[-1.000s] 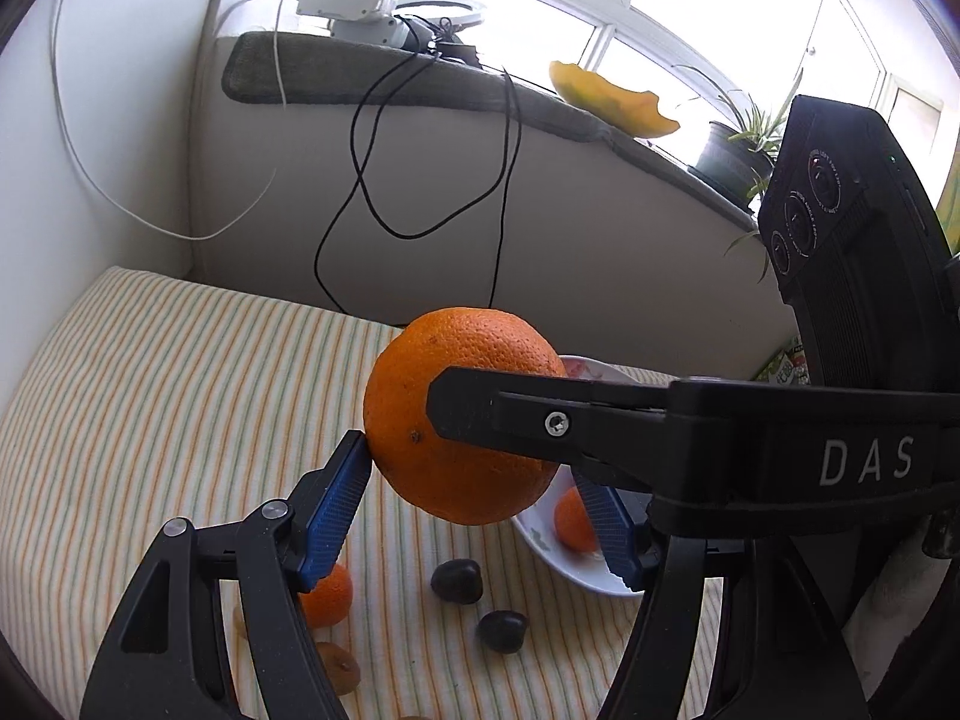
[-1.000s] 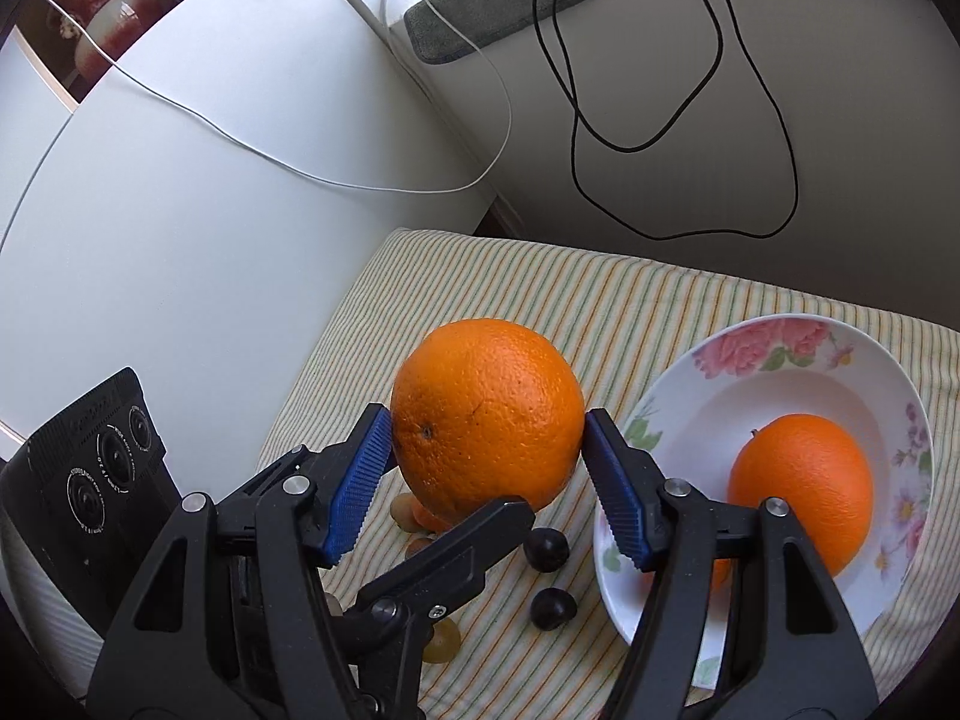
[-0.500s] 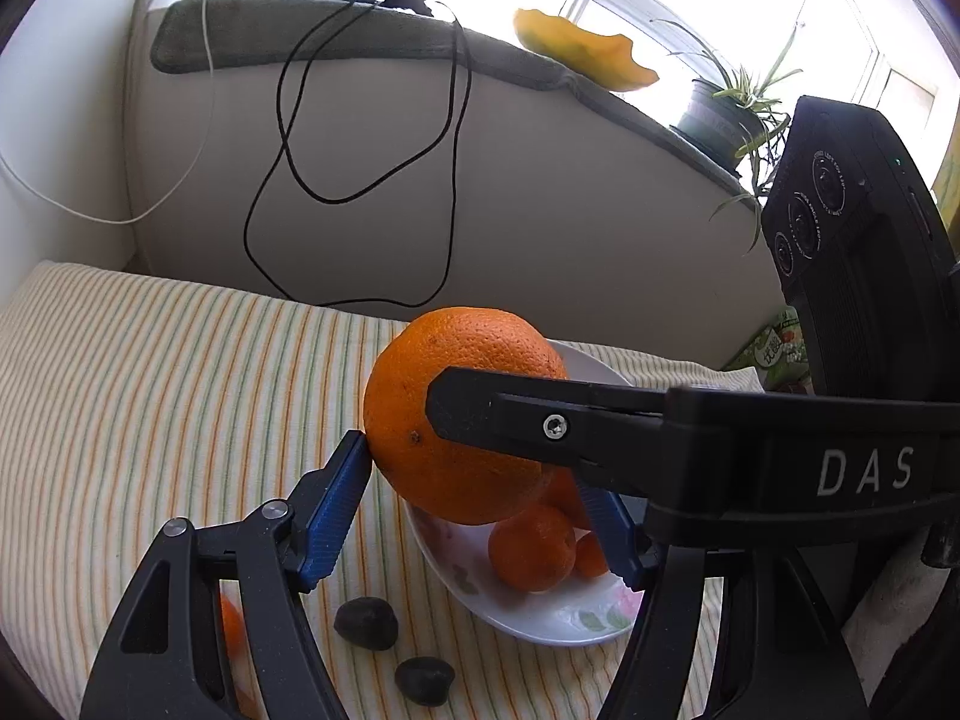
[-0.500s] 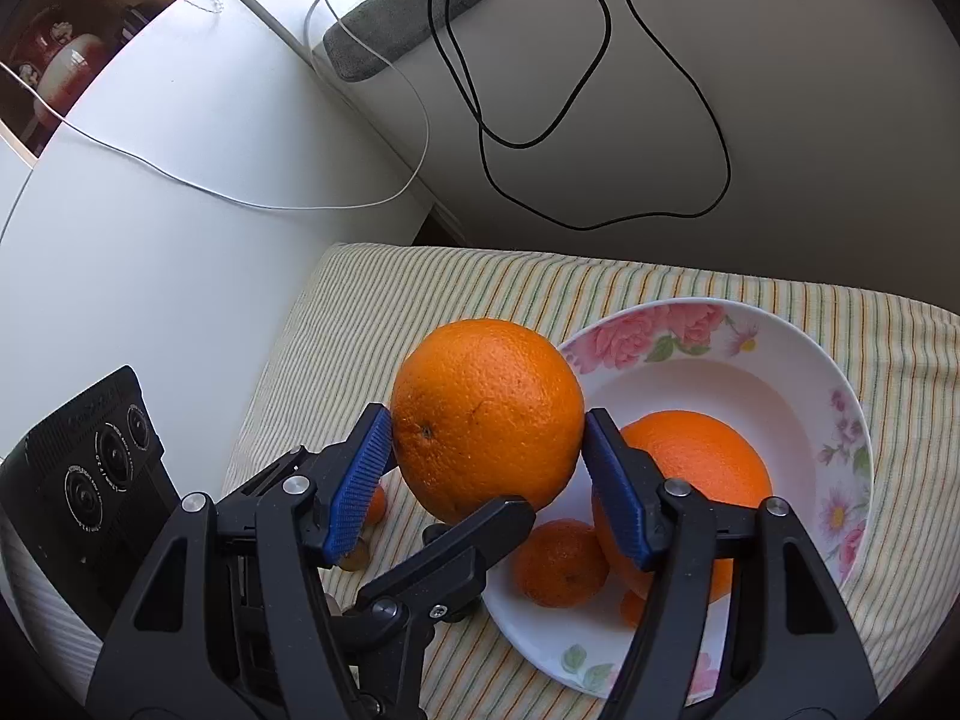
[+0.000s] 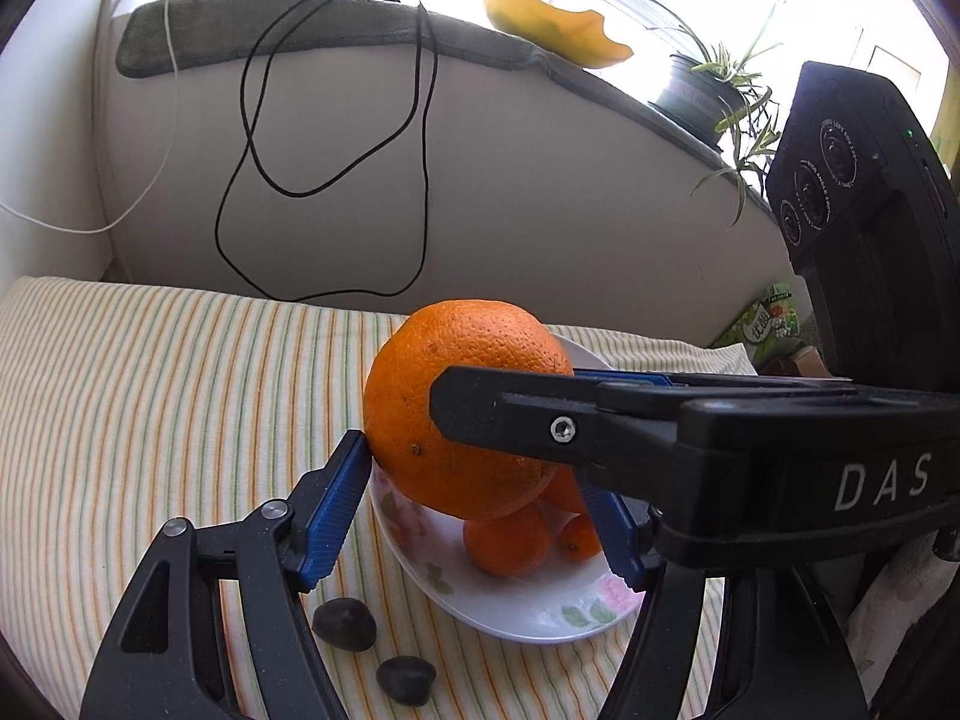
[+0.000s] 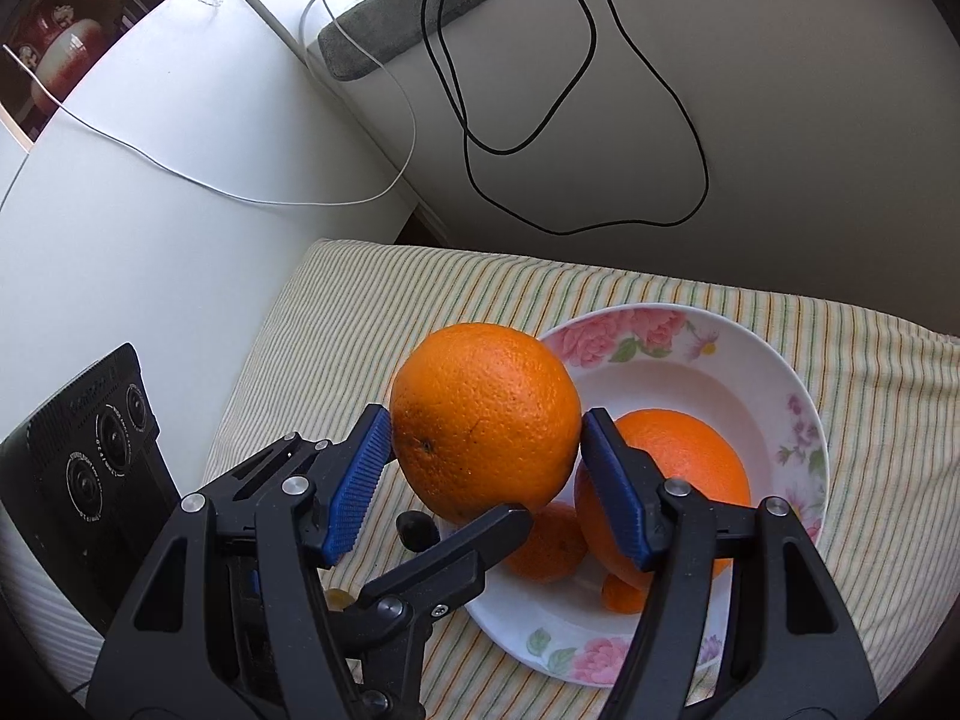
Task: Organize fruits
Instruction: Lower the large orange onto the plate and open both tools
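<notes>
Left wrist view shows the left claw (image 5: 471,471) closed around the large orange (image 5: 432,372). Its near blue pad presses on the peel, while the other pad is partly hidden behind a finger of the right claw (image 6: 486,450), which crosses in front. From the right wrist view, the right claw grips the same orange with both blue pads flat on its sides, and one left finger passes under the fruit. So the orange is held in the air by both claws, which cross each other. It is round, so it has no long axis to care about. The flowered plate (image 6: 630,330) lies directly below and a little beyond it, and the orange hangs over the plate's near rim. In the plate there are already a second large orange (image 6: 690,456) and a small mandarin (image 6: 546,546). I judge the coming move is to go forward and down to the free part at the far side of the plate. Two dark chestnut-like pieces (image 5: 345,624) lie on the striped cloth (image 5: 150,390) of the surface, just beside the plate. Behind is a pale wall with a hanging black cable (image 5: 420,180), a sill with a potted plant (image 5: 702,84), and a white cabinet (image 6: 150,180).
</notes>
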### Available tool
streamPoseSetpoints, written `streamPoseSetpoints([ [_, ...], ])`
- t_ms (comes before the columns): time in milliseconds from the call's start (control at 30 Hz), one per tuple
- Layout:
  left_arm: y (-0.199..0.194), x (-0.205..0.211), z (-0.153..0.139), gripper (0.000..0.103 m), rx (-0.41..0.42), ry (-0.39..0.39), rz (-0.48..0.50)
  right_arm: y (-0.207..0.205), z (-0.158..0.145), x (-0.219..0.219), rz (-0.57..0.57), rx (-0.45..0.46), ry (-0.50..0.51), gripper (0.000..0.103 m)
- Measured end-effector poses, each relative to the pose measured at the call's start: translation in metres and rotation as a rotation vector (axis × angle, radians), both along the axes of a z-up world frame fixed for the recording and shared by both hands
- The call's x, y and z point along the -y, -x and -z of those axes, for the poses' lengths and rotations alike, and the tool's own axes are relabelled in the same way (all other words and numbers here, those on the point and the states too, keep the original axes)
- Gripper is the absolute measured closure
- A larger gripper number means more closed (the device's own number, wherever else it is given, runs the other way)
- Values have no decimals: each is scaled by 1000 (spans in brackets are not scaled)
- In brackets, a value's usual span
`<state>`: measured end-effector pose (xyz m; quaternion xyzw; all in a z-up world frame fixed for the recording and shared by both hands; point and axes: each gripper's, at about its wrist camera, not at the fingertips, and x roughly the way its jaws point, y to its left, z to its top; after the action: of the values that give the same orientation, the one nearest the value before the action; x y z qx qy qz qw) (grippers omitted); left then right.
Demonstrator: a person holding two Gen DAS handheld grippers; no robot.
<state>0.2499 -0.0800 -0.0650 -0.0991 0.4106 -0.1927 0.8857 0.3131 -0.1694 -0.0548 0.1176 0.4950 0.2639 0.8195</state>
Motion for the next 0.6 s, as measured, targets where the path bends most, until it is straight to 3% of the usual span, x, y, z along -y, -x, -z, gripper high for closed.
streamPoseSetpoints([
  [600,33,-6,-21,33,63,-17,3,23,-32,12,29,85,-30,34],
])
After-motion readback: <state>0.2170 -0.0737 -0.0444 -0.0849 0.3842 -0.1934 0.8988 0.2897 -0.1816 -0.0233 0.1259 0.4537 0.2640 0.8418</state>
